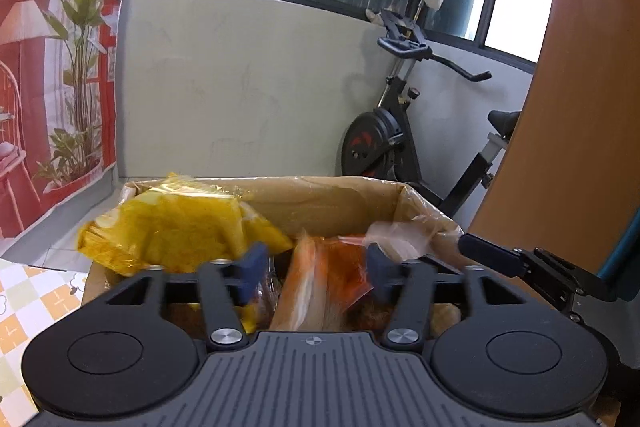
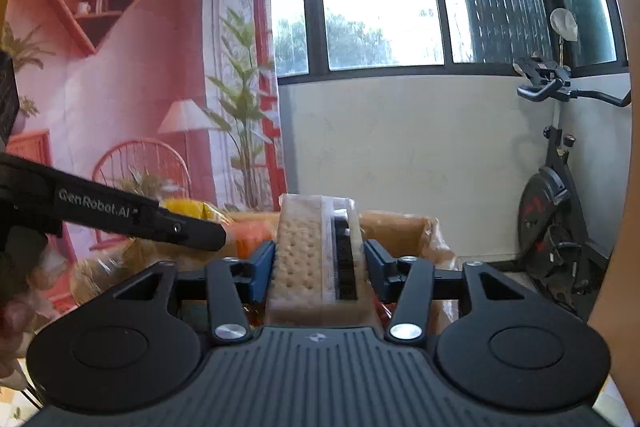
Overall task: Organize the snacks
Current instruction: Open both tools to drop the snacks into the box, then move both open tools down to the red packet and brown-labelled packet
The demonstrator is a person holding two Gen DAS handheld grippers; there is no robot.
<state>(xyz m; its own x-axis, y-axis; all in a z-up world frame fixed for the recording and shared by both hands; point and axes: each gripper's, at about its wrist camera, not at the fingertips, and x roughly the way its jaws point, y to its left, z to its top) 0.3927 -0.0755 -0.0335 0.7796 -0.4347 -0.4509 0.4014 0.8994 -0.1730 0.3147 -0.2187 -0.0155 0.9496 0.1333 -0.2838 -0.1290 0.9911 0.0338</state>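
Crackers (image 2: 310, 259) sit clamped in the right gripper (image 2: 320, 267) above the cardboard box (image 1: 320, 195) — mid-task; the left gripper (image 1: 316, 267), spread, holds nothing over orange packets (image 1: 320, 279).

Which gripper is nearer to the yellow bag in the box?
Left. The left gripper hovers open beside the yellow bag over the cardboard box; the right gripper, holding the cracker pack, is farther right.

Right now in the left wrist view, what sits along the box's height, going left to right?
Checked tablecloth → yellow bag → orange packet → clear wrapper → right gripper, with the exercise bike behind the cardboard box.
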